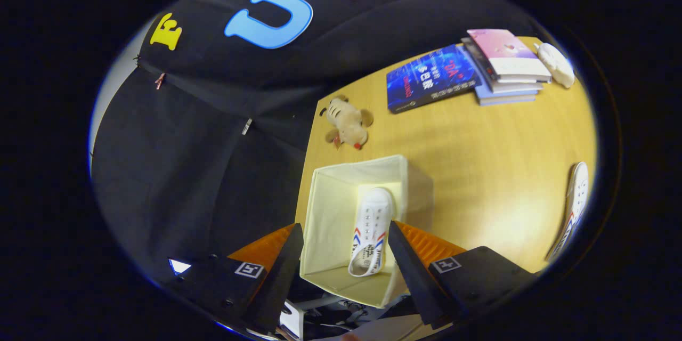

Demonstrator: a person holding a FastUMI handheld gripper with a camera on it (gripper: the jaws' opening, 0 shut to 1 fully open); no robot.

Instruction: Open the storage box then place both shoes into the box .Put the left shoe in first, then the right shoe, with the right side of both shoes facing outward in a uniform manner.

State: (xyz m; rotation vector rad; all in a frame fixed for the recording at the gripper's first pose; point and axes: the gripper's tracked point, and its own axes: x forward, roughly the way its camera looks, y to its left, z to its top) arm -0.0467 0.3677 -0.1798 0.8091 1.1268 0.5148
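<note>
Between the wide-open fingers (345, 256), which grip nothing, sits the cream fabric storage box (330, 213), open at the top, at the near edge of the wooden worktop (479, 160). One white canvas shoe (370, 232) with red and blue stripes lies inside it, against the box's right wall. Well off to the right, the second white shoe (573, 208) rests on the worktop. Beyond the box lies a small plush toy (347, 123), and farther back a blue book (429, 79) beside a stack of books (506, 66), with a white object (555, 64) just past them
</note>
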